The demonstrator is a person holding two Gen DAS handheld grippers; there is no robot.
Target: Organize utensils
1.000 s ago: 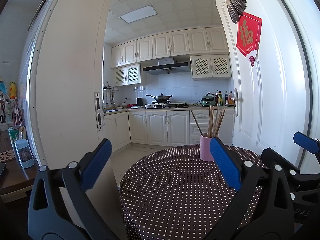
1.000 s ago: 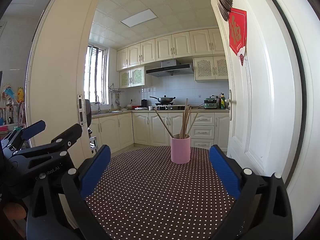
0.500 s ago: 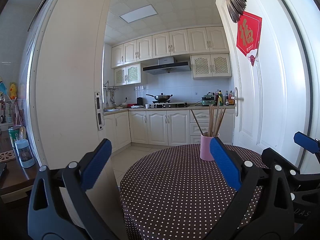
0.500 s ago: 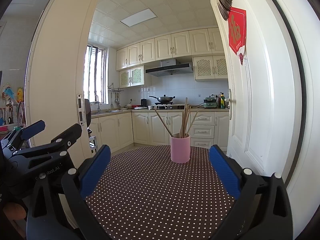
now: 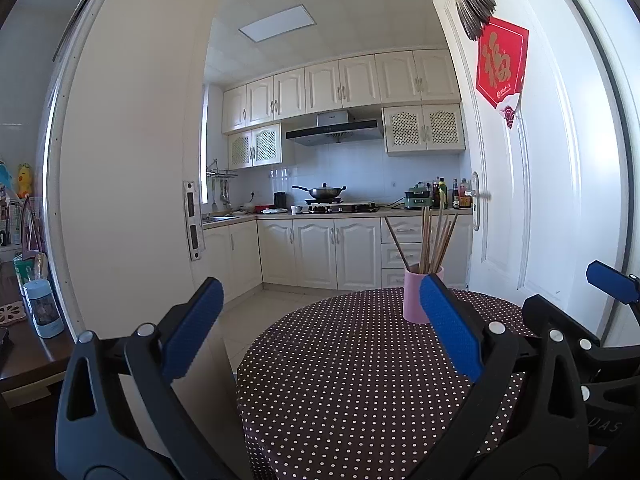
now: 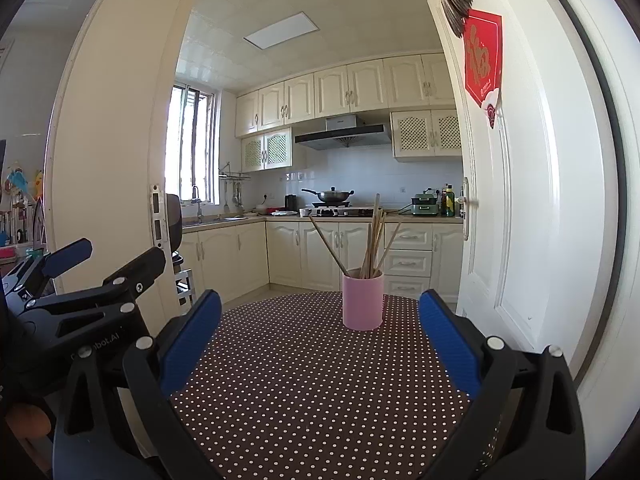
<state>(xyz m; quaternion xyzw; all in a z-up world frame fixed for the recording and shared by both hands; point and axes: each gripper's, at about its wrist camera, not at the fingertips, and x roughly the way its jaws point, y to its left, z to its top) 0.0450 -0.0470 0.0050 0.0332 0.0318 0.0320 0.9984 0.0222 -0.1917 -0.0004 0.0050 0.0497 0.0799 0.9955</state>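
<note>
Pink cup (image 6: 362,301) of upright chopsticks (image 6: 374,246) stands far ahead, centred before right gripper (image 6: 320,340); both grippers gape empty, left gripper (image 5: 320,330) offset leftward.

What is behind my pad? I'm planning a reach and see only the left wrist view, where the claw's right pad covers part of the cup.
Observer: The cup stands upright on the cloth, whole base showing, chopsticks inside.
Operator: Is the right claw near it?
Observer: No; the right claw is open, the cup far ahead between its pads, untouched.
Operator: Anything right of the cup?
Observer: Only cloth, up to the door.
</note>
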